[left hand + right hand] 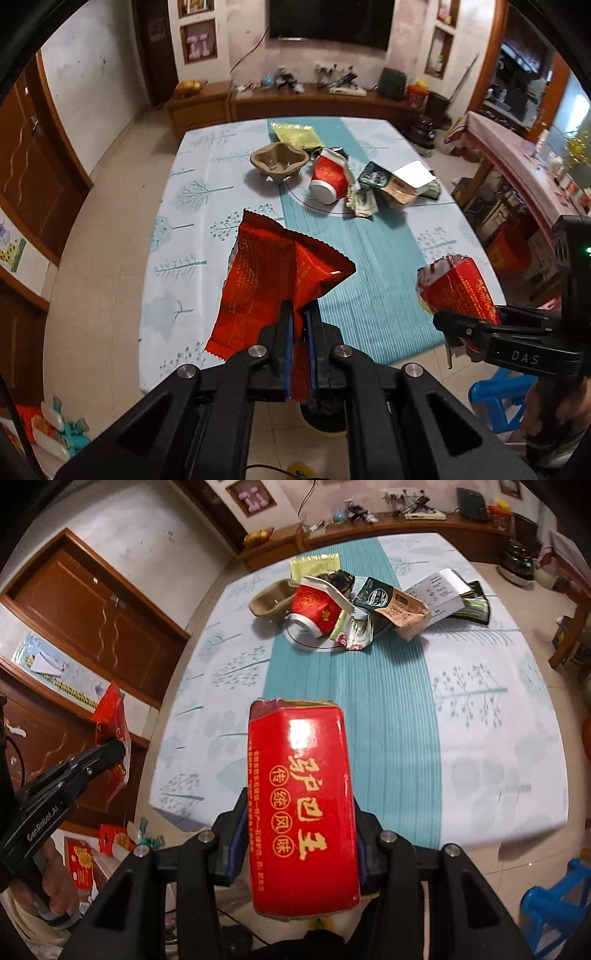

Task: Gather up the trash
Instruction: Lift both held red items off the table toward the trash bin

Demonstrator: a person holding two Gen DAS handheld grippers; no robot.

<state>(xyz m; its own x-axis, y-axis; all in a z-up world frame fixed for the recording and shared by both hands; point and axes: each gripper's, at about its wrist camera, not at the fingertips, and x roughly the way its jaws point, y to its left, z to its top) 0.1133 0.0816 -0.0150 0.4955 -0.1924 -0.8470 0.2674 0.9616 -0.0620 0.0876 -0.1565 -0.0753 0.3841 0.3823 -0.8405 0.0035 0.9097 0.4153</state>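
My left gripper (pixel 299 314) is shut on a crumpled red foil wrapper (pixel 273 273), held above the near edge of the table; it also shows at the left of the right wrist view (pixel 110 738). My right gripper (pixel 299 812) is shut on a red box with yellow Chinese lettering (pixel 301 797), also seen in the left wrist view (pixel 458 288) at the right. Farther on the table lies a trash pile: a red paper cup (pixel 328 177) on its side, a brown pulp cup holder (pixel 279 162), a gold-green packet (pixel 297 134), and dark and kraft pouches (pixel 399 181).
The table (pixel 192 229) carries a pale tree-print cloth with a teal runner. A blue plastic stool (pixel 554 901) stands at the near right. A wooden cabinet (pixel 317 99) under a TV lines the far wall. Red papers and toys (pixel 110 845) lie on the floor at left.
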